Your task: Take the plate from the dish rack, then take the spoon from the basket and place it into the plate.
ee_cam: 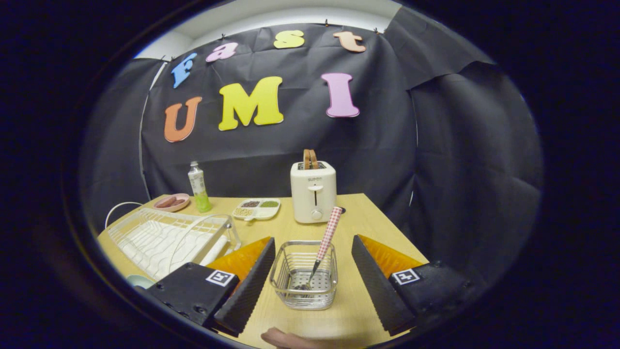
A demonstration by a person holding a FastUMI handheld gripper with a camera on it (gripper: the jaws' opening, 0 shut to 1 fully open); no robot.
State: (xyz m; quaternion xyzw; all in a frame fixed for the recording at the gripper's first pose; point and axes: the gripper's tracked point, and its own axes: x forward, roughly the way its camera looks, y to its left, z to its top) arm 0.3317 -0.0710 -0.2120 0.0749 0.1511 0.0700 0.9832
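Observation:
A wire basket stands on the wooden table between my two fingers, nearer their tips. A spoon with a pink checked handle leans in it, bowl down and handle tilted up to the right. My gripper is open, its fingers wide on either side of the basket and touching nothing. A white dish rack lies left of the left finger with no dish visible in it. A pale round rim, perhaps the plate, peeks out by the rack's near corner, mostly hidden by the gripper body.
Beyond the basket stands a white toaster holding bread. To its left are a divided snack tray, a bottle and a pink dish with sausages. A fingertip shows below the fingers. The table edge runs on the right.

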